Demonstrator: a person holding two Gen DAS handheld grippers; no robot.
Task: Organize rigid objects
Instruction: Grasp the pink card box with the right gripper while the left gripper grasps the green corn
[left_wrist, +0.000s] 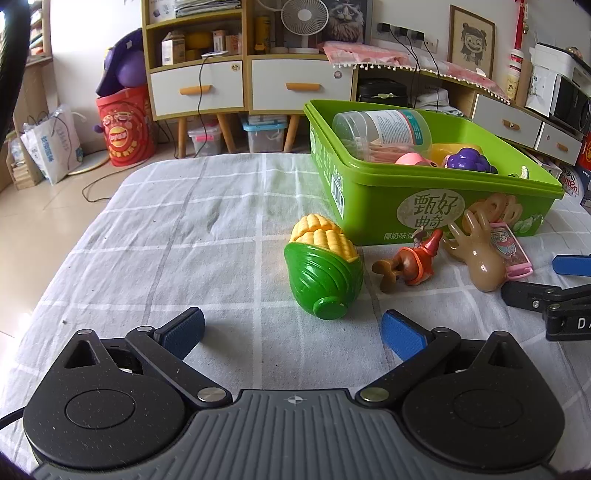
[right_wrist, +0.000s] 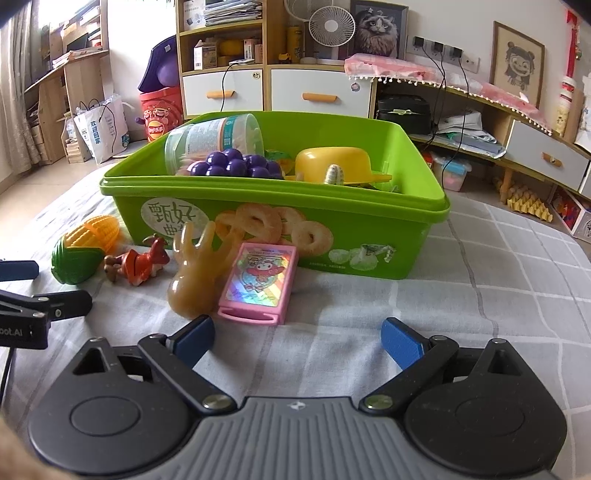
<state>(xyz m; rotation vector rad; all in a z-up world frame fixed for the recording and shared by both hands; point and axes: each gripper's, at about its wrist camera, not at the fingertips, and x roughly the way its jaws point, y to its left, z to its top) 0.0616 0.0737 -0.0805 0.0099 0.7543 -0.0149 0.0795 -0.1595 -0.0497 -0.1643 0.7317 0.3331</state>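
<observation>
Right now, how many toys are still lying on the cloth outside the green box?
4, all in front of the green box: the toy corn farthest left, then the orange figurine, the tan rubber hand, and the pink card case leaning toward the box. Others may hide behind it.

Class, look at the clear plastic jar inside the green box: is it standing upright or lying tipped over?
Tipped over. The clear jar lies on its side in the green box, its label sideways, leaning against the purple grapes.

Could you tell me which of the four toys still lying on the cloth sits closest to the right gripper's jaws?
The pink card case; the tan hand toy, fox figure and corn lie farther left.
</observation>
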